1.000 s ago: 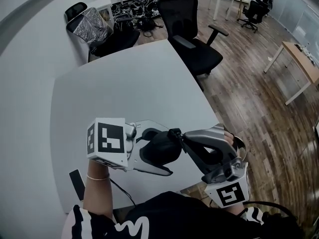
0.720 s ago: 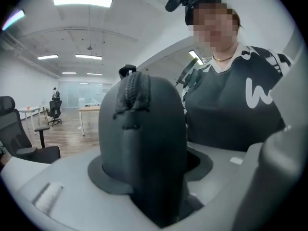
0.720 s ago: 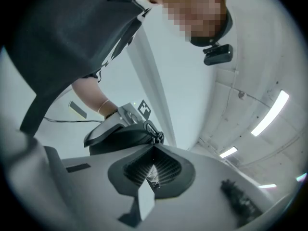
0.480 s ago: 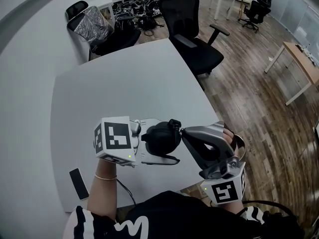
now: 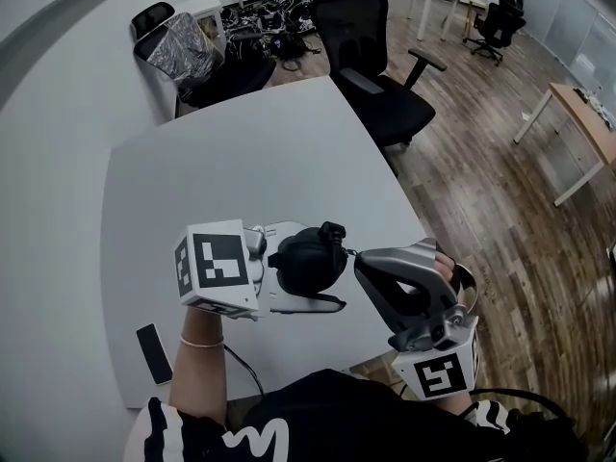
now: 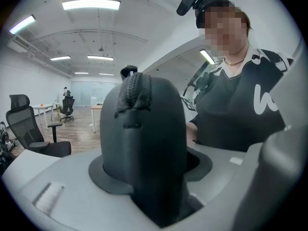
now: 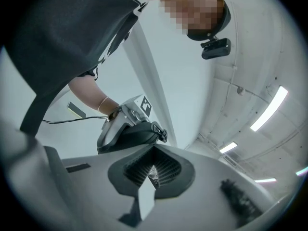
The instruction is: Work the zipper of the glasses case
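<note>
The black glasses case (image 5: 308, 258) is held off the white table (image 5: 241, 162), with my left gripper (image 5: 310, 266) shut on its body. In the left gripper view the case (image 6: 144, 138) stands upright between the jaws, its zipper seam (image 6: 132, 93) running over the top. My right gripper (image 5: 356, 255) is shut, its tip just right of the case by the zipper pull (image 5: 333, 231). From the right gripper view (image 7: 153, 154) the case (image 7: 134, 134) sits a little beyond the closed tips, and the pull (image 7: 161, 134) hangs free.
A dark phone (image 5: 152, 340) and a thin cable (image 5: 241, 373) lie near the table's front left corner. Black office chairs (image 5: 371, 56) stand at the far edge, and one chair holds a silver cover (image 5: 178, 51). The table's right edge drops to wooden floor (image 5: 481, 191).
The left jaws have closed in on the case and lifted it slightly up and left. The right gripper tip, which touched the case before, now stands just off it.
</note>
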`<action>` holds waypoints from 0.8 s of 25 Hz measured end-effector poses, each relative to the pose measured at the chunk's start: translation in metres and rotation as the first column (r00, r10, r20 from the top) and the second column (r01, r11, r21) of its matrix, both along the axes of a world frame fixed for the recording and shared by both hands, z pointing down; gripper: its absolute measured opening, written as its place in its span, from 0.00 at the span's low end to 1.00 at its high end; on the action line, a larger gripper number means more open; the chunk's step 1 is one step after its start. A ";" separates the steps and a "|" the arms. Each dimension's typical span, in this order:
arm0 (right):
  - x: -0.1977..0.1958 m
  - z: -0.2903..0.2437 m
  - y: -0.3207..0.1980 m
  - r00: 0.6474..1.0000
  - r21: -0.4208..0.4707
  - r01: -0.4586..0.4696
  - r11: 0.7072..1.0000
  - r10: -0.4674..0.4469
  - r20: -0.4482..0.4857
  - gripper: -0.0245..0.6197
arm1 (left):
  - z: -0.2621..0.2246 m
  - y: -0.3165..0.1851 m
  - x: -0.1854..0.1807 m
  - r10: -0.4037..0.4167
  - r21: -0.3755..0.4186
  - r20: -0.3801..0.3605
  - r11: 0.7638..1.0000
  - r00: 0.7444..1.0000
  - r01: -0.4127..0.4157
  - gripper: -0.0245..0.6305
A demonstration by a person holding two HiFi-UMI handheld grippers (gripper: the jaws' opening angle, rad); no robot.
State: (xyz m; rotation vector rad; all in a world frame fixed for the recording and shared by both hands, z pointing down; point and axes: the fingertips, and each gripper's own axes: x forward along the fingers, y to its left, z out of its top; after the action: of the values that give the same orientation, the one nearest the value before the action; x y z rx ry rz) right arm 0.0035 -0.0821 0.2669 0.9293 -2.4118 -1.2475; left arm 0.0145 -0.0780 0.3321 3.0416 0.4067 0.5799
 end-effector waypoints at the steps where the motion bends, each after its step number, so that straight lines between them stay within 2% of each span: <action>1: 0.001 -0.001 0.000 1.000 0.007 -0.007 1.000 0.007 0.000 0.05 | 0.000 0.002 0.000 0.011 -0.010 0.006 1.000 1.000 -0.011 0.43; 6: -0.005 -0.007 0.002 1.000 0.094 -0.022 0.995 0.023 -0.009 0.05 | -0.010 0.012 0.000 0.066 0.000 0.013 0.998 0.998 -0.066 0.44; 10: -0.008 -0.013 0.004 1.000 0.106 -0.009 0.994 0.008 0.010 0.05 | -0.017 0.014 -0.003 0.092 0.020 0.032 0.996 0.995 -0.093 0.44; 14: -0.007 -0.015 0.010 0.996 0.056 0.079 0.995 -0.080 0.023 0.07 | -0.017 0.020 -0.006 0.134 0.030 0.085 0.990 0.987 -0.137 0.44; 17: -0.004 -0.016 0.019 0.984 -0.029 0.175 0.984 -0.175 0.023 0.14 | -0.017 0.026 -0.008 0.165 0.036 0.125 0.985 0.978 -0.170 0.44; 20: -0.004 -0.019 0.023 0.976 -0.067 0.219 0.974 -0.219 0.008 0.15 | -0.018 0.031 -0.009 0.190 0.037 0.142 0.980 0.971 -0.197 0.44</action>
State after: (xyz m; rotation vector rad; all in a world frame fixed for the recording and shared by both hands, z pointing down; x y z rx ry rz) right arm -0.0003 -0.0591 0.2483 0.6592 -2.5960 -1.2276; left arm 0.0056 -0.0465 0.3136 3.0051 0.6990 0.8160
